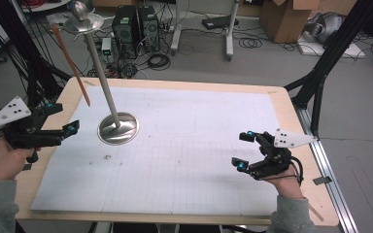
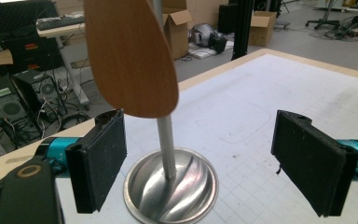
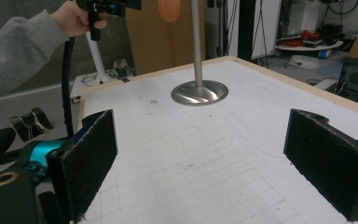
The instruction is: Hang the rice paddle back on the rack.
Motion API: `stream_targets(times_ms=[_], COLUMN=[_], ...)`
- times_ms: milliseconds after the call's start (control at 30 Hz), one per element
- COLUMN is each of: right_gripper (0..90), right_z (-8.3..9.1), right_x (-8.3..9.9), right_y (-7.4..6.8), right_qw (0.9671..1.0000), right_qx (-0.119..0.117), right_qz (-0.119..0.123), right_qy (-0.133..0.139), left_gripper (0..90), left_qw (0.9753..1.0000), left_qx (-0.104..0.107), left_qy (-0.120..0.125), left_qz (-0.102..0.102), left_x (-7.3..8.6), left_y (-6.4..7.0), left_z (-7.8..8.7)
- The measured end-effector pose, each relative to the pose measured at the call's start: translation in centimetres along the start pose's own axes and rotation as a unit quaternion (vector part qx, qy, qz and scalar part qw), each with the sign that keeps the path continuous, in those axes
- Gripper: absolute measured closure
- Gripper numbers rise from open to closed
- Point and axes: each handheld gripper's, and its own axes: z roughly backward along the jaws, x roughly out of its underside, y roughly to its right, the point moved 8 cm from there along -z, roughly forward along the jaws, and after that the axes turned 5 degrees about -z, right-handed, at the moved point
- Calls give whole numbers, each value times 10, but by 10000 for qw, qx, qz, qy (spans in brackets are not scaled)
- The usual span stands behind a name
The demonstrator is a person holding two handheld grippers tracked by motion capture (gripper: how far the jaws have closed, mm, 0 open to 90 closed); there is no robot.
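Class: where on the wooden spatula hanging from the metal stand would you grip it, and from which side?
Grip the long wooden spatula low on its flat blade, coming from the left gripper's side. It hangs free there, tilted off the steel pole, faces suiting open jaws.

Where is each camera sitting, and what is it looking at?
High view: above the person's side, looking down on the table; grey sleeves, hands, left hand-held gripper and right hand-held gripper show.
Left gripper view: rides the left hand-held gripper, facing the metal stand and wooden spatula; its open jaws show.
Right gripper view: rides the right hand-held gripper, facing across the table; its open jaws and the far hand show.
All three share the stand.
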Motion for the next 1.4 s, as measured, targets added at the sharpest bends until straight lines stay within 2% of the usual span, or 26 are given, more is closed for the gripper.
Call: stream_targets(times_ms=[167, 300, 533, 733, 833, 967, 1067, 1300, 1400], right_gripper=[84, 84, 84, 85, 85, 85, 85, 85, 85], right_z=[0, -1, -3, -6, -8, -11, -13, -10, -9], right_x=[0, 1, 0, 1, 1, 2, 1, 1, 1], right_y=[-1, -1, -2, 0, 0, 3, 3, 4, 5], right_qw=[10000, 10000, 10000, 10000, 10000, 9999, 10000, 10000, 10000], right_qx=[21, 11, -4, 16, 7, 31, 21, 15, 24], right_qz=[-9, -20, -11, -6, 8, 13, -16, -53, -48], right_qy=[-8, -53, -36, -68, -73, -99, -49, -24, 5], left_gripper=[184, 183, 183, 183, 183, 183, 183, 183, 183], left_qw=[10000, 9998, 10000, 9998, 9994, 9997, 9997, 9997, 10000], left_qx=[51, -105, -62, -15, 71, 45, 90, 29, -39], left_qy=[3, 39, 46, 104, 179, 162, 150, 88, -39], left_qz=[-71, -150, 63, 142, 271, 186, 186, 204, 18], left_x=[8, 17, 36, 44, 46, 49, 51, 58, 62], left_y=[12, 17, 29, 39, 45, 50, 54, 56, 59], left_z=[-3, -4, -8, -15, -18, -25, -32, -39, -41])
